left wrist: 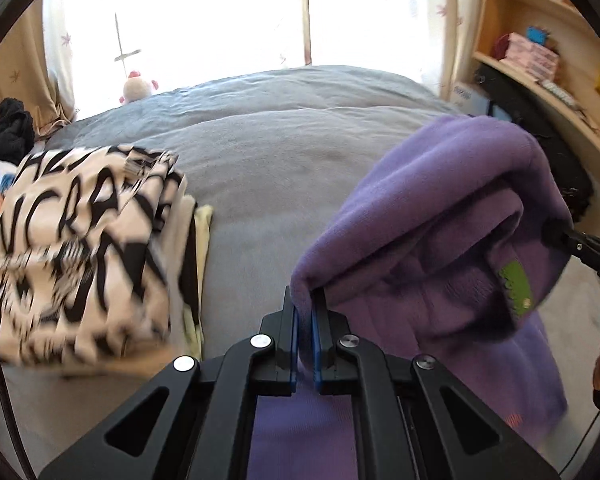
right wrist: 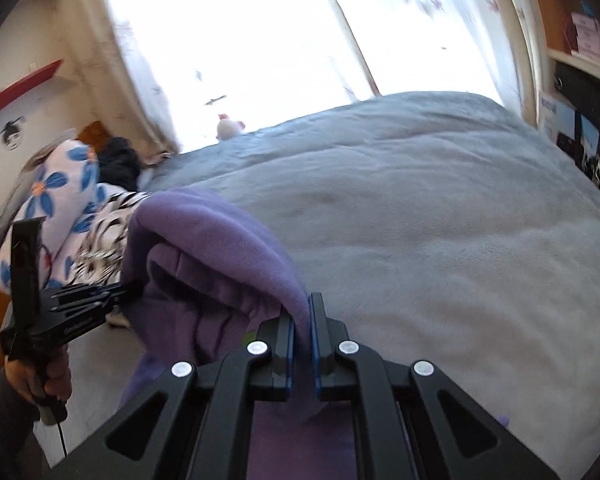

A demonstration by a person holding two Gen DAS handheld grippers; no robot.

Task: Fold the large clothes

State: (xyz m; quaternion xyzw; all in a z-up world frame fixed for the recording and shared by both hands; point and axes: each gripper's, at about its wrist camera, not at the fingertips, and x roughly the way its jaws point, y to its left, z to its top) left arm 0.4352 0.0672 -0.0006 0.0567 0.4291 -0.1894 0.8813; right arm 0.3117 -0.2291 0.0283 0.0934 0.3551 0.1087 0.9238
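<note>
Both my tongs are clenched on the purple fleece garment (left wrist: 432,216): the left gripper (left wrist: 305,300) pinches one fold, the right gripper (right wrist: 300,308) another, holding it bunched above the grey bedspread (right wrist: 440,216). Only the left view shows the garment's green label (left wrist: 516,288) and the folded black-and-white printed top (left wrist: 80,248) beside it. Bare bedspread lies ahead toward the window (left wrist: 204,16).
</note>
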